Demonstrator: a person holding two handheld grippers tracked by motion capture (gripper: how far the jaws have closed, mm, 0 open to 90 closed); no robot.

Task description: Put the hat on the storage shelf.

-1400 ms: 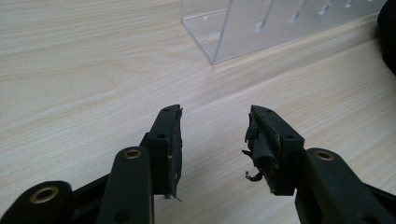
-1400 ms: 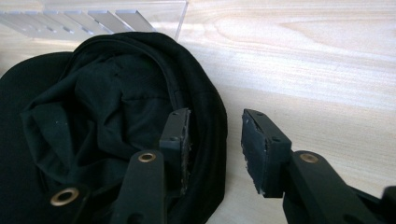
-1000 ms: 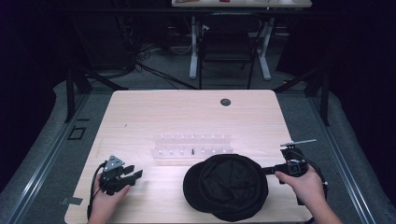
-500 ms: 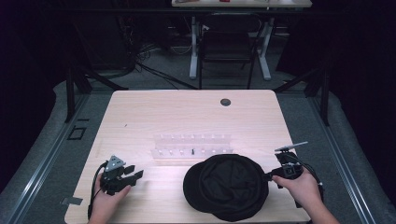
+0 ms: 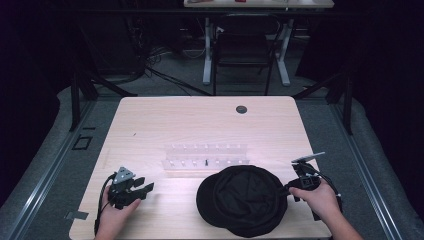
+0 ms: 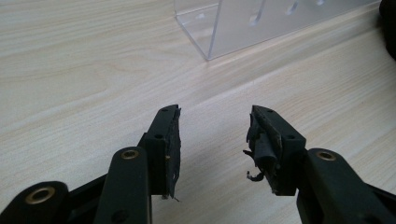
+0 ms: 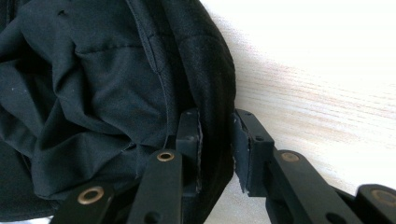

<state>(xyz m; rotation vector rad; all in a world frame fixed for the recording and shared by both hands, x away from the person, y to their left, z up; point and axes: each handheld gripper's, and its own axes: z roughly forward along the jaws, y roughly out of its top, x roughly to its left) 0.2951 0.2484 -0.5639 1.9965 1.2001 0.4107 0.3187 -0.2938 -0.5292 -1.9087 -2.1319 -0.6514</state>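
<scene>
High view: black cap [image 5: 243, 200] on counter [image 5: 200, 125] near edge, touching right hand-held gripper [image 5: 289, 190], well apart from left hand-held gripper [image 5: 146, 189].
Left gripper view: jaws wide, empty.
Right gripper view: just closing, clamped across cap rim [image 7: 212, 93].

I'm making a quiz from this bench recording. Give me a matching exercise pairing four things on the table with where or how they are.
1. black hat
2. clear rack
3. left gripper
4. right gripper

a. open over bare wood
b. jaws either side of a fabric edge
c. near edge, right of centre
d. mid-table, behind the hat

Pairs: 1-c, 2-d, 3-a, 4-b
</scene>
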